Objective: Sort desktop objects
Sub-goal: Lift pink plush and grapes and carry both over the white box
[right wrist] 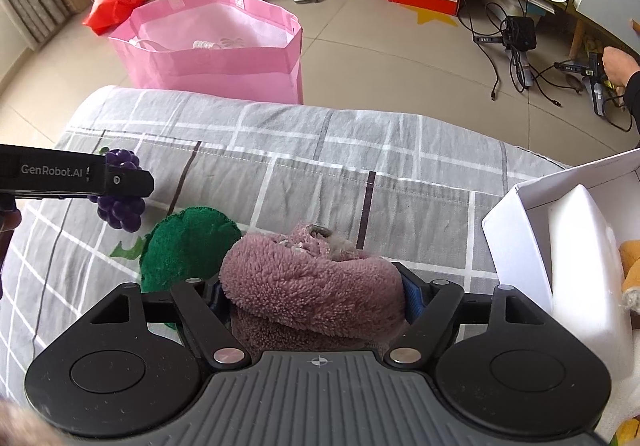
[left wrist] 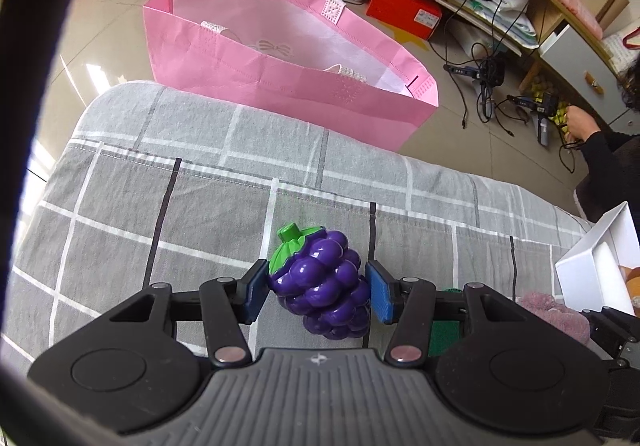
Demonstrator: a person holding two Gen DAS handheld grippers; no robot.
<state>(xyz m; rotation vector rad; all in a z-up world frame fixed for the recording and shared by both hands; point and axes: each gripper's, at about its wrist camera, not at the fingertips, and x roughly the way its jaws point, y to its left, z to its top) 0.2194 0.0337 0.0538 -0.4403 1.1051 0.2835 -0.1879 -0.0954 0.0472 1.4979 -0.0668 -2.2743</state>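
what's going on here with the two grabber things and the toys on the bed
A person is sorting toys off a grey checked bedcover with a handheld gripper in each hand. The left gripper has its jaws clamped on a purple toy grape bunch. The right gripper has a fluffy mauve plush item between its jaws. A green felt piece lies beside it. A pink bag stands open on the floor beyond, and a white box sits at the right.

Two fisheye views, each mounted just behind its own gripper, look steeply down and forward over a grey checked bedcover (left wrist: 200, 181). Both face the pink bag (left wrist: 280, 57) on the floor and the shelves beyond. The toy grapes (right wrist: 120, 205) appear in both views.
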